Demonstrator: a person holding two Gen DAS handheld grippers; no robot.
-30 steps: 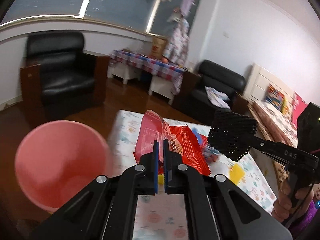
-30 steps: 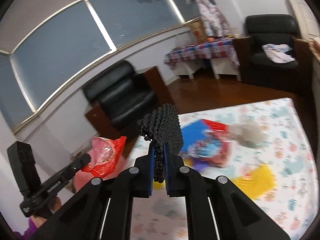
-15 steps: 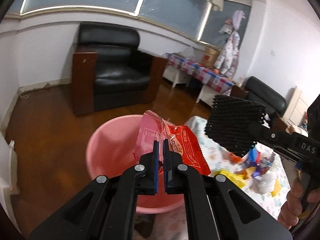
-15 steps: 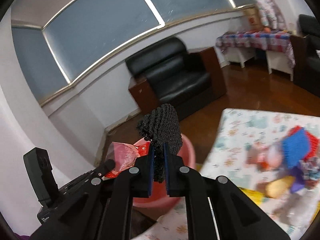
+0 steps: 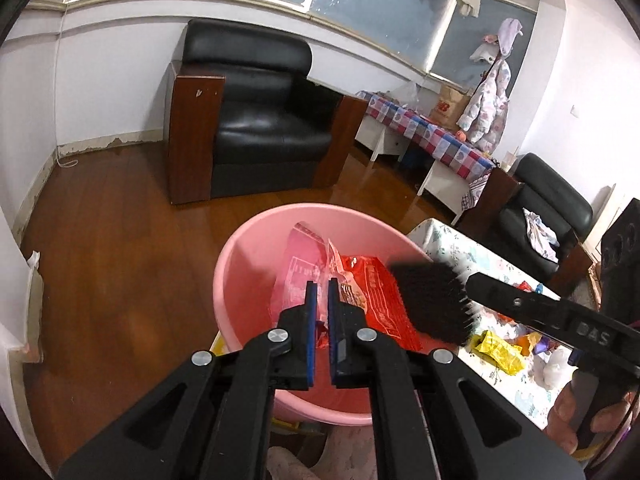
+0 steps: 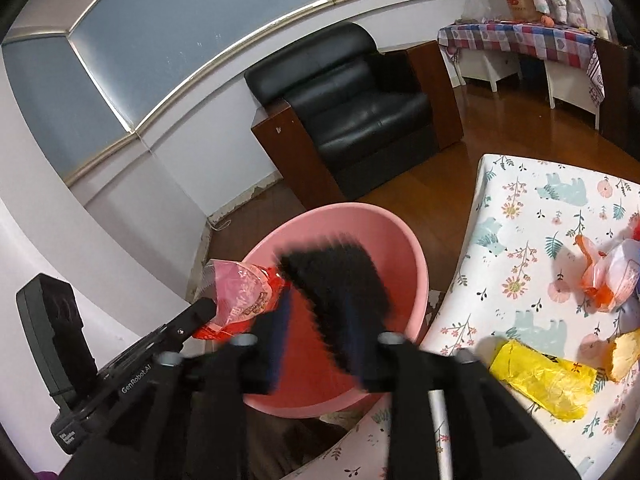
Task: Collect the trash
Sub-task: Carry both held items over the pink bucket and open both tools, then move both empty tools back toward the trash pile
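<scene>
Left claw [image 5: 320, 308]: pinched almost fully together on the red snack wrapper [image 5: 374, 300], which sticks up over the pink basin [image 5: 240, 280]; a clear pinkish wrapper [image 5: 304, 264] stands up with it, but I cannot tell whether the pads grip that one too.
Right claw [image 6: 316, 336]: jaws are opening, with the black foam net [image 6: 340, 280] loose between them and leaning toward one o'clock, directly above the basin's mouth.
Pink basin: stands on the wooden floor [image 5: 120, 260] at the surface's edge, about nine o'clock from the floral cloth [image 6: 520, 240] in the right wrist view.
Trash not yet collected: a yellow wrapper [image 6: 540, 380] at roughly four o'clock from the basin, and an orange-and-clear bag [image 6: 608, 276] at three o'clock, both lying on the surface.
Risk, net: it looks light and springy, so it may snag on a pad as the jaws part, or bounce off the rim and land on the floor.
Risk, collision: both claws crowd the same opening, nearly touching; the net could fall onto the red wrapper and get knocked aside when that one is released.
Risk, wrapper: thin film may cling to the blue pads [image 5: 311, 312] and ride back out of the basin.
Risk, basin: a knock on the rim could tip or slide it, since it looks lightweight.
</scene>
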